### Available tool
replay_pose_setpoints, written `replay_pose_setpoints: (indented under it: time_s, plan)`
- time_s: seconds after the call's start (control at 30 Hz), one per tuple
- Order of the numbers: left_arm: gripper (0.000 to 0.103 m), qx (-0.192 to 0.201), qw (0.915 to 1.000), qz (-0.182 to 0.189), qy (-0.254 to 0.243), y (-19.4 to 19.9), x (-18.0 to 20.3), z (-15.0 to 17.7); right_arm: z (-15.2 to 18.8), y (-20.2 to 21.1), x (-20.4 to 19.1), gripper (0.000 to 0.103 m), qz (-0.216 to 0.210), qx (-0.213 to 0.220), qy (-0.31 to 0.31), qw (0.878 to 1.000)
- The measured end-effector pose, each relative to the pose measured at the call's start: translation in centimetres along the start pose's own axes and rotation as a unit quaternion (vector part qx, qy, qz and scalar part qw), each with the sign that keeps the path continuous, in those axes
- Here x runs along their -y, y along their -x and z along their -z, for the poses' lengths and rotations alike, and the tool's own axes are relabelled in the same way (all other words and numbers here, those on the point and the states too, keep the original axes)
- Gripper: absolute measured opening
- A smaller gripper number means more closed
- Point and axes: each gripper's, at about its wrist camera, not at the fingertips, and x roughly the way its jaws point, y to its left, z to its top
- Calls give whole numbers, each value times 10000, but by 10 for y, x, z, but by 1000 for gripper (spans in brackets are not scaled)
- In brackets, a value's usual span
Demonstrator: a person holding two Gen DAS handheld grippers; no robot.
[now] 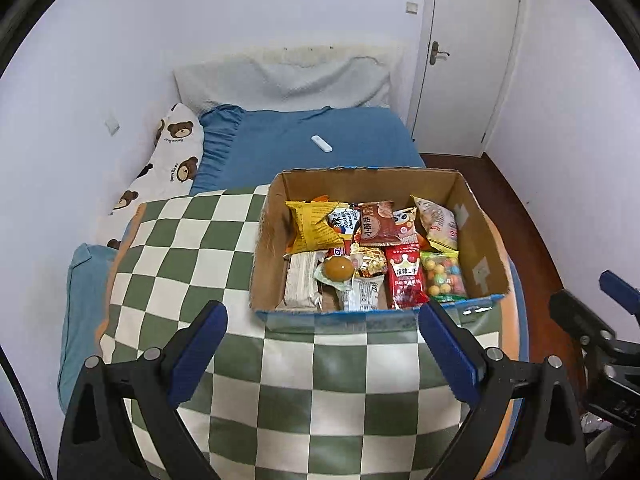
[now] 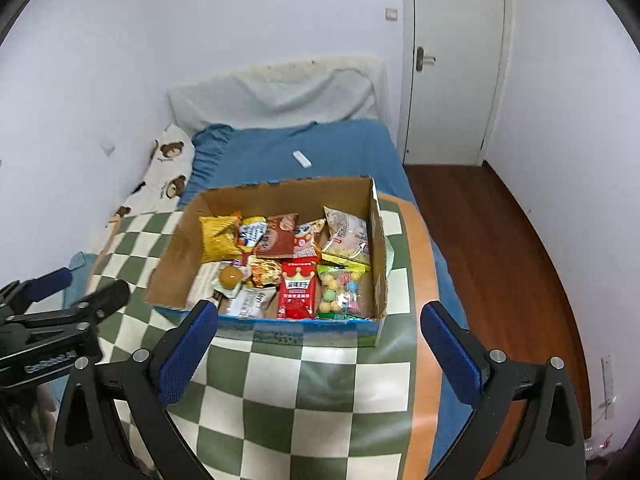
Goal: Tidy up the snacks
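Checkered green-and-cream blanket (image 1: 320, 380) fills the view just ahead of my left gripper (image 1: 322, 356). Its jaws stand wide apart with nothing between them, and the same goes for my right gripper (image 2: 318, 354), which hangs over the blanket's orange border, jaws spread and empty. I read both as poised short of the cardboard box (image 1: 276, 208), which sits on the blanket on the bed (image 1: 320, 128), its near wall facing me.

Snacks are packed inside the box, mostly lying flat and overlapping: a yellow bag (image 1: 310, 224) toward the back left, a brown packet (image 1: 378, 224) beside it, a red sachet (image 1: 404, 280) and a bag of coloured candy balls (image 1: 444, 278) along the near right, and a sealed braised egg (image 1: 338, 270) resting on top of pale wrappers. Being loose on the heap, I judge the egg the easiest first pick. Nothing is outside the box yet, so sorting looks unstarted. A small white remote (image 1: 322, 144) lies well apart on the blue sheet.
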Motion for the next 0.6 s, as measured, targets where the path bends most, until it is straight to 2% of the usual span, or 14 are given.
replay_pose_setpoints:
  time_s: [0.3, 0.6]
  plan:
    - [98, 269, 9996, 33, 127, 48, -8, 17, 8, 68, -13, 103, -174, 447, 119, 9988]
    - [98, 623, 9980, 16, 124, 95, -8, 28, 11, 99, -19, 103, -337, 595, 137, 9976]
